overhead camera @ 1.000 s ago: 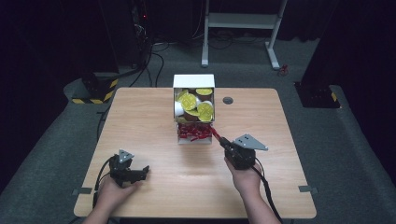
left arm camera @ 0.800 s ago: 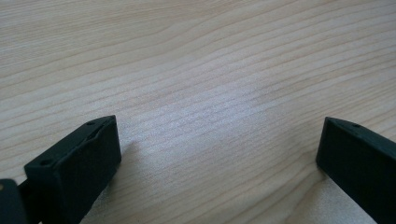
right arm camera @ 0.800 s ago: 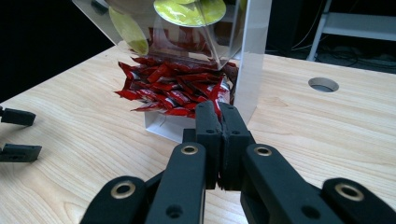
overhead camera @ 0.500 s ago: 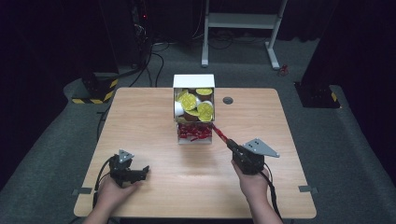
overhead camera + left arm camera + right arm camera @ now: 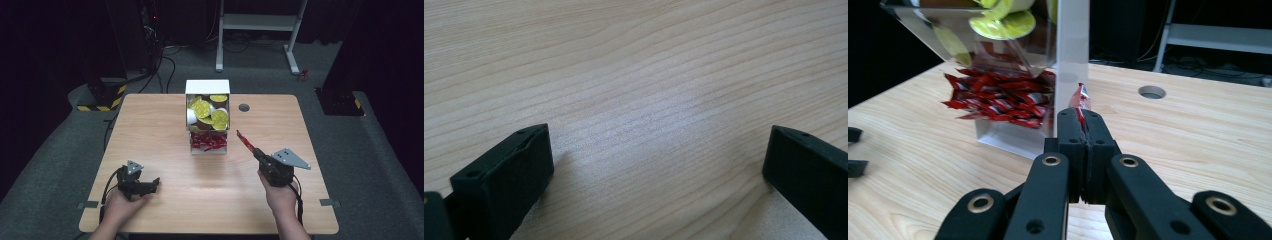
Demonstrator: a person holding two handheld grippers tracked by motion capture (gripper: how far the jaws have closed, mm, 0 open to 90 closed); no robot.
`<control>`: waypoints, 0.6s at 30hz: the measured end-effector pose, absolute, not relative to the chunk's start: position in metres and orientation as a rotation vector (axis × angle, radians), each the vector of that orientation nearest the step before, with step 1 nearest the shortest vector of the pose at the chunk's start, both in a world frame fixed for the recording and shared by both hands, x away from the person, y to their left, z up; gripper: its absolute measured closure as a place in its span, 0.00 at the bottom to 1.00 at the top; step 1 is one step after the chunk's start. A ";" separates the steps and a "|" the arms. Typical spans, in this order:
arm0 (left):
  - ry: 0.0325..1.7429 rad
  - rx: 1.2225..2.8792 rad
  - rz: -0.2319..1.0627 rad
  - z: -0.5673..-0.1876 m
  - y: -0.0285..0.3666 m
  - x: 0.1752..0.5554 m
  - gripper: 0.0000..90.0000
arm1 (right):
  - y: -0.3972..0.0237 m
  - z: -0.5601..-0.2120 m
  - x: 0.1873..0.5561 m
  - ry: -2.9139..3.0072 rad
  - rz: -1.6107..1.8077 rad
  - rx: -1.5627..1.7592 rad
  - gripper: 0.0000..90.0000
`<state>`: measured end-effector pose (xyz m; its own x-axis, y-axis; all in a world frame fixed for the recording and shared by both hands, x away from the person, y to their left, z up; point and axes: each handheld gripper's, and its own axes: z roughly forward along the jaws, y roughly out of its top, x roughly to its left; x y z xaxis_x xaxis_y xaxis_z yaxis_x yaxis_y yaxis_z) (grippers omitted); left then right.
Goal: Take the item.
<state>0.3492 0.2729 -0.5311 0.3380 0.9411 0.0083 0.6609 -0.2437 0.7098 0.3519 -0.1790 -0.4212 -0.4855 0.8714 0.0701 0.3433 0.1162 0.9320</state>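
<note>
The thin red foil sachet (image 5: pixel 1080 98) is pinched in my right gripper (image 5: pixel 254 151), whose black jaws are pressed flat together on it, so that only its crinkled tip shows above them in the right gripper view. In the high view the sachet sticks out as a red sliver, right of centre and pointing up-left toward the dispenser. So the pick is done, I judge: the sachet is free of the pile and ready to be carried wherever it is meant to go.

Nearest me, at the lower left of the high view, my left gripper (image 5: pixel 150 184) rests on the pale wooden table (image 5: pixel 165 145), its jaws wide apart with nothing between them but bare wood grain.

Farther off, in the middle of the high view, stands the clear-fronted white dispenser box (image 5: pixel 207 86). Its lower tray holds the heap of matching red sachets (image 5: pixel 208 142), and above them sit the yellow-lidded round pods (image 5: pixel 207 110).

Against the frame from a second ago, my right hand has drawn back toward the lower right, away from the tray, taking the sachet along; then its tip lay just at the tray's edge. The left hand has kept its place, and the dispenser looks unchanged.
</note>
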 end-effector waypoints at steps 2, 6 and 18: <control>1.398 1.995 0.592 -0.531 0.273 0.349 0.00 | -0.182 -0.421 0.353 1.889 1.351 1.181 0.99; 1.398 1.995 0.592 -0.531 0.273 0.349 0.00 | -0.188 -0.421 0.357 1.879 1.334 1.194 0.99; 1.398 1.994 0.592 -0.531 0.273 0.349 0.00 | -0.195 -0.420 0.375 1.844 1.275 1.213 0.99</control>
<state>0.3492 0.2729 -0.5311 0.3378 0.9412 0.0081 0.6611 -0.2434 0.7097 0.3751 -0.1948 -0.4198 -0.4150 0.9093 0.0316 0.3503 0.1276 0.9279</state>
